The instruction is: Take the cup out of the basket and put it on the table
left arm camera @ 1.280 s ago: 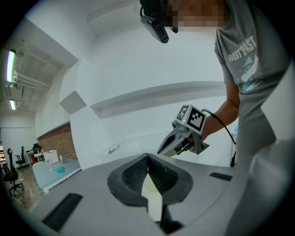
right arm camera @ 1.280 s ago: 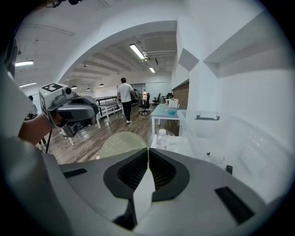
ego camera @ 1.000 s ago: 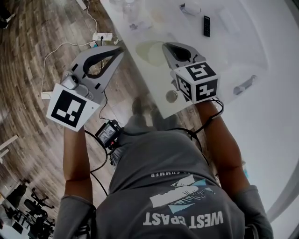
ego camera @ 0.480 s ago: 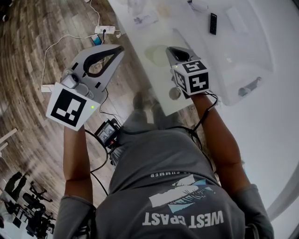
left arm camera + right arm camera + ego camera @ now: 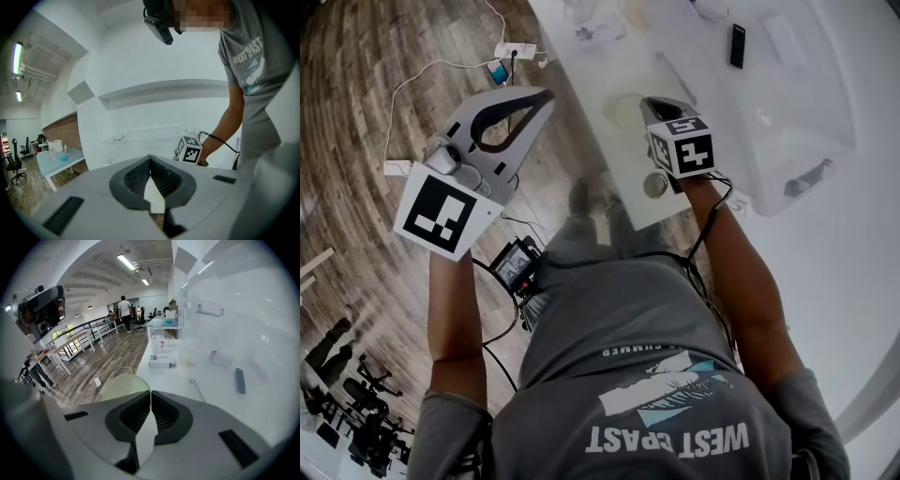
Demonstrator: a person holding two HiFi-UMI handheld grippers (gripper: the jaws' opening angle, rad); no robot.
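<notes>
A pale green round object [image 5: 623, 111], maybe the cup, sits near the white table's [image 5: 609, 66] left edge; it also shows as the green object [image 5: 123, 386] just beyond my right jaws. My right gripper [image 5: 647, 103] hovers beside it, jaws shut with nothing between them, the right gripper [image 5: 150, 393] tips meeting. A clear plastic basket [image 5: 792, 131] with a handle stands to the right on the table. My left gripper [image 5: 546, 94] hangs over the wooden floor, left of the table, and the left gripper [image 5: 150, 158] is shut and empty.
A black remote [image 5: 737, 45] and a small white box [image 5: 598, 31] lie farther along the table, with clear cups [image 5: 157, 341] beyond. A power strip [image 5: 514, 50] and cables lie on the floor. A person [image 5: 124, 309] walks far off.
My right gripper has moved in closer to the pale green object. The left gripper has hardly shifted. Both stay shut.
</notes>
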